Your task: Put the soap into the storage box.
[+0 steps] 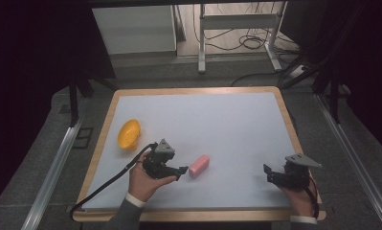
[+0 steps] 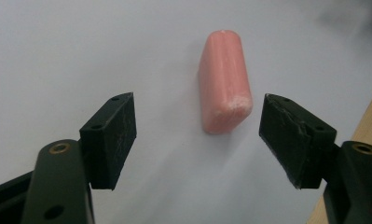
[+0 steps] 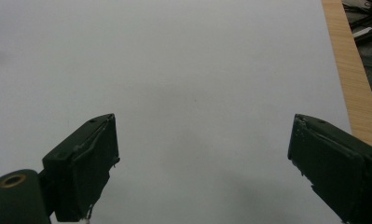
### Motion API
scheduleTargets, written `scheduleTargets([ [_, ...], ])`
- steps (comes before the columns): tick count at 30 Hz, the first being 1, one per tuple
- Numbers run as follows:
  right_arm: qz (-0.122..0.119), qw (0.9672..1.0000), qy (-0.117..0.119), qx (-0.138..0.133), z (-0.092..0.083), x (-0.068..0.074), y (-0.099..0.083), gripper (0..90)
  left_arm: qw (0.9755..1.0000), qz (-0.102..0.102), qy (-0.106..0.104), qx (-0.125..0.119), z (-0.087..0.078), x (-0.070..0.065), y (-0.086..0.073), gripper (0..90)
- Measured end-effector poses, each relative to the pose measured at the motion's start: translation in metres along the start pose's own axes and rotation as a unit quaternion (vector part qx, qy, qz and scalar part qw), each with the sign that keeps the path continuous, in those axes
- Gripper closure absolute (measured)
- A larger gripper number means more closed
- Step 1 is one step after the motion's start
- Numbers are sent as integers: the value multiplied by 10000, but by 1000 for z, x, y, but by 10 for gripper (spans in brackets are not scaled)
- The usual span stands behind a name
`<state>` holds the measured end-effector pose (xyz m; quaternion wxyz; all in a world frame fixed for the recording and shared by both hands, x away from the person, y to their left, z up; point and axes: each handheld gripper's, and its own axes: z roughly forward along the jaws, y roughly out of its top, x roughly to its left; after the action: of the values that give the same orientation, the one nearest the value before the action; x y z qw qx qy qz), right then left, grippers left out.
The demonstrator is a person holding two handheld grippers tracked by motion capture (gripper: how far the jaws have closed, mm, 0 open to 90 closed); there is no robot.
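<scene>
High view, left to right: a yellow bowl (image 1: 129, 133) sits near the left edge of a white mat on the table (image 1: 193, 214). Just right of it, the left gripper (image 1: 183, 171) points at a pink block (image 1: 199, 166) lying flat on the mat, near the centre. Left gripper view: its jaws stand apart, the pink block's (image 2: 223, 79) near end between the pads (image 2: 116, 135), untouched. Far right, the right gripper (image 1: 267, 171) hovers with jaws wide, empty. Judged step: approach for the grasp. Next: ease forward slightly, then close on the block's long sides.
</scene>
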<state>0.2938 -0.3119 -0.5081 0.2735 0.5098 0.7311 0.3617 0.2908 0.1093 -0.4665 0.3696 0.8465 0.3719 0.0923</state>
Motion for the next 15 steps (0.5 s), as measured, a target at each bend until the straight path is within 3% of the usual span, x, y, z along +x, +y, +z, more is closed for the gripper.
scheduleTargets([
  [11,31,10000,-27,50,1,-1,-1,81,9996,-68,-242,104,15,-5,0,300],
  [15,25,10000,-46,46,1,-2,-1,81,9996,69,-196,211,19,-11,4,297],
])
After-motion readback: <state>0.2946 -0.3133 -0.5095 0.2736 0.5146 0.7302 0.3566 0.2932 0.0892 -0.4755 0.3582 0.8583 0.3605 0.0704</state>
